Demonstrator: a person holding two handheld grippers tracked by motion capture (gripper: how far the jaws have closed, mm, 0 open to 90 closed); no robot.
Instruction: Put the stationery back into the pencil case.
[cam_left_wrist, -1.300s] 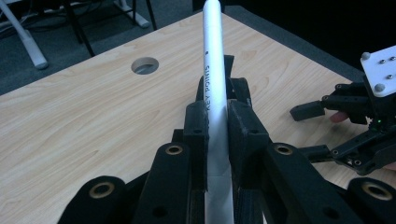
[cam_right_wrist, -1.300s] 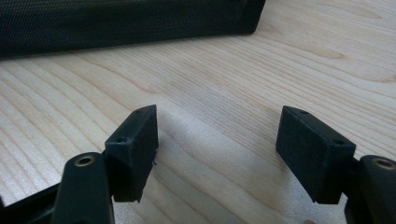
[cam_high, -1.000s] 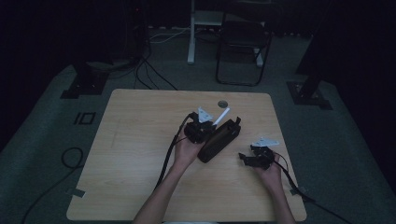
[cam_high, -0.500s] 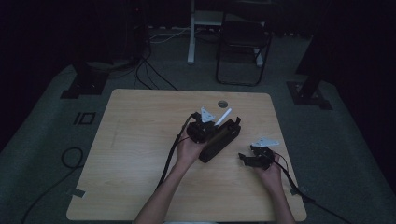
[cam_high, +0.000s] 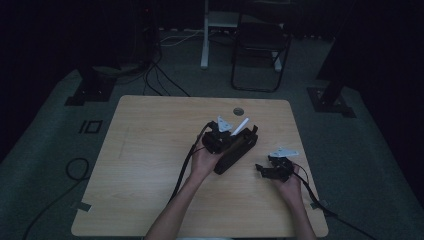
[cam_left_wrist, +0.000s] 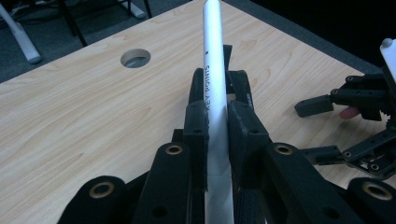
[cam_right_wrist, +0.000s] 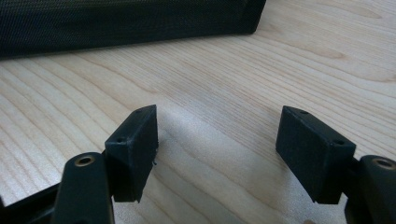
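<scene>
My left gripper is shut on a white tube printed with "KEY POINTS". The tube points up and away over the far end of a long black fabric case that lies on the wooden table. Whether the tube touches the case I cannot tell. My right gripper rests low over the table to the right of the case, open, with bare wood between its pads. The case's side runs across the top of the right gripper view.
A round cable hole sits in the table near its far edge. The right gripper shows at the right of the left gripper view. Cables trail off the front edge. A chair and stands are on the floor beyond.
</scene>
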